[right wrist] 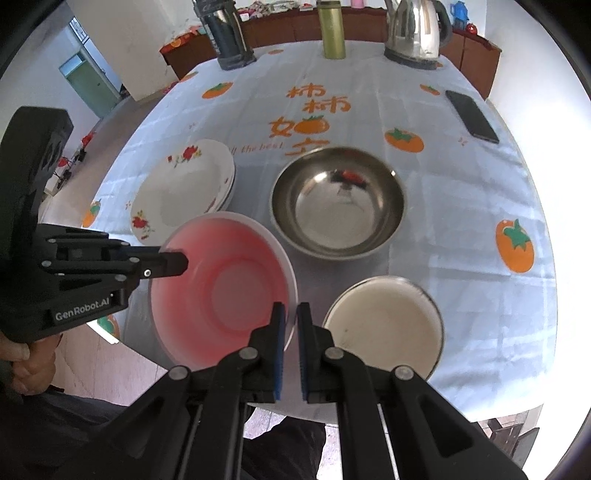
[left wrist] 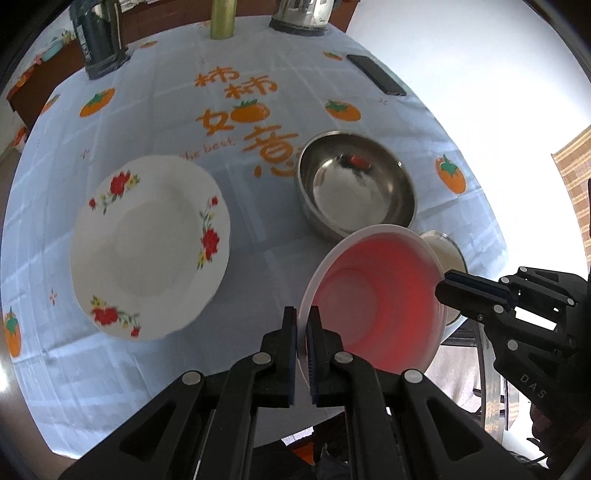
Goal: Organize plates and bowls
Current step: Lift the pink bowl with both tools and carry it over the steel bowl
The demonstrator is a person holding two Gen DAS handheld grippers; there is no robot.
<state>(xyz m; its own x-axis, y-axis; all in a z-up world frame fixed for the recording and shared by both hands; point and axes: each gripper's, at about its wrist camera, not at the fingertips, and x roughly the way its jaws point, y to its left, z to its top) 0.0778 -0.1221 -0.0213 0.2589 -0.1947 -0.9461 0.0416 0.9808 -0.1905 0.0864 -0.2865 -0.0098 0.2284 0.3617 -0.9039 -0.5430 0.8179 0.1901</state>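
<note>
A pink plastic bowl (left wrist: 373,299) with a white rim is held tilted above the table's near edge by both grippers. My left gripper (left wrist: 303,317) is shut on its near-left rim. My right gripper (right wrist: 290,314) is shut on its opposite rim; it also shows in the left wrist view (left wrist: 448,282). In the right wrist view the pink bowl (right wrist: 221,291) sits between my left gripper (right wrist: 181,262) and my right fingers. A white floral plate (left wrist: 147,247) lies to the left. A steel bowl (left wrist: 354,184) stands behind. A small steel-rimmed white bowl (right wrist: 384,325) stands near right.
The table (left wrist: 155,118) has a pale blue cloth with orange persimmon prints. A dark flask (right wrist: 229,33), a green bottle (right wrist: 332,29) and a steel kettle (right wrist: 413,29) stand at the far edge. A black phone (right wrist: 471,116) lies far right.
</note>
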